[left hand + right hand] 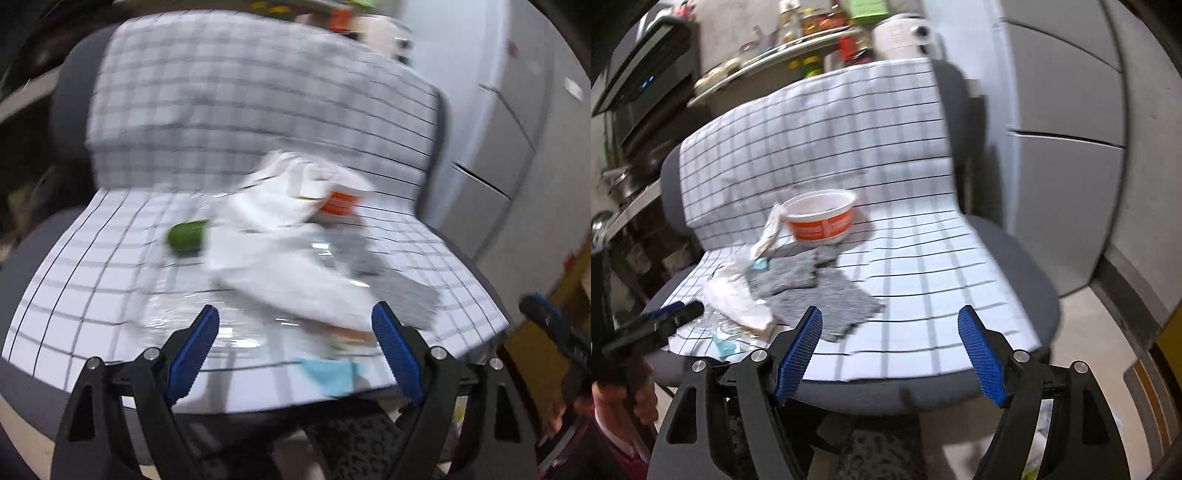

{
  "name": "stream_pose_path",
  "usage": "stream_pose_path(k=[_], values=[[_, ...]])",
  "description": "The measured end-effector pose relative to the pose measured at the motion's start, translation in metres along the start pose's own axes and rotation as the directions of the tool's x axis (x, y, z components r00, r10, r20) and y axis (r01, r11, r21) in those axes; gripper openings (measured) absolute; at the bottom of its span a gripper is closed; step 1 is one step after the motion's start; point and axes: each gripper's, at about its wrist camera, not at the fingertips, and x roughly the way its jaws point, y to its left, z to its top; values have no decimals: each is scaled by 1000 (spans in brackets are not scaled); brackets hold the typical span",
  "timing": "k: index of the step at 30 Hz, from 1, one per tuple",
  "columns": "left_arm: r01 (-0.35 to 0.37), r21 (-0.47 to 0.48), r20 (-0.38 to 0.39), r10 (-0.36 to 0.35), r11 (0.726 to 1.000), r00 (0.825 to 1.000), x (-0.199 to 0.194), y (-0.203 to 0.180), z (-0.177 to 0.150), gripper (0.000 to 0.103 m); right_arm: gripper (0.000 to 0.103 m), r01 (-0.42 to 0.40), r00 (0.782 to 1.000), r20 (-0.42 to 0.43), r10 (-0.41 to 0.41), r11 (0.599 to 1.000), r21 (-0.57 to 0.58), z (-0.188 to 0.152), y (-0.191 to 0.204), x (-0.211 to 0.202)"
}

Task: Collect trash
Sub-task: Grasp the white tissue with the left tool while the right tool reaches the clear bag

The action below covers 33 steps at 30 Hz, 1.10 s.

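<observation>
Both tools wide open, nothing held: left tool (295, 347) over the seat's front edge above the litter, right tool (890, 347) over bare cloth (923, 266) near the front edge. Trash heaped at the seat's left front: white paper (738, 299), clear film (184, 317), grey rag (820, 295); tub (822, 216) toward the seat back. Risk: film thin, slick, likely to slip; paper soft, may tear or shed; loose cloth may snag and drag; green piece (186, 236) rounded, could roll off
</observation>
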Motion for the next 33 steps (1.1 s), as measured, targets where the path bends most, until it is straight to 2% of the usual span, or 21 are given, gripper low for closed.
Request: stream_pose_path(k=[3, 10, 11, 14, 16, 17, 19, 23, 27, 29, 33], values=[[-13, -26, -24, 13, 1000, 1000, 12, 19, 6, 82, 76, -23, 1000, -14, 23, 999, -26, 0, 12, 9], [-25, 52, -93, 30, 998, 995, 53, 11, 16, 82, 76, -32, 999, -29, 31, 999, -25, -3, 10, 20], [-26, 63, -93, 32, 998, 995, 55, 9, 17, 78, 76, -29, 999, -31, 28, 999, -19, -3, 7, 21], [-34, 97, -90, 43, 995, 995, 59, 3, 20, 60, 76, -20, 999, -39, 20, 1000, 7, -5, -2, 24], [-40, 121, -86, 51, 992, 995, 62, 0, 22, 41, 76, -14, 999, -42, 15, 1000, 25, -7, -9, 24], [-42, 132, -86, 54, 990, 995, 62, -1, 23, 36, 76, -13, 999, -43, 14, 999, 30, -7, -11, 24], [-45, 144, -76, 56, 989, 996, 61, -3, 27, 5, 76, -11, 999, -42, 13, 999, 39, -8, -15, 23], [-39, 136, 17, 37, 990, 999, 38, -5, 40, 1, 76, -12, 999, -36, 14, 999, 40, -10, -19, 19], [-23, 108, 123, 10, 994, 992, 0, -4, 57, 0, 76, -25, 999, -28, 27, 999, 38, -8, -18, 16], [-2, 104, 133, -12, 995, 991, -11, -4, 61, 0, 78, -37, 999, -30, 37, 999, 23, -6, -14, 15], [-48, 88, 153, 35, 995, 988, -29, -1, 61, 0, 80, -73, 997, -28, 73, 997, -8, -4, 2, 15]])
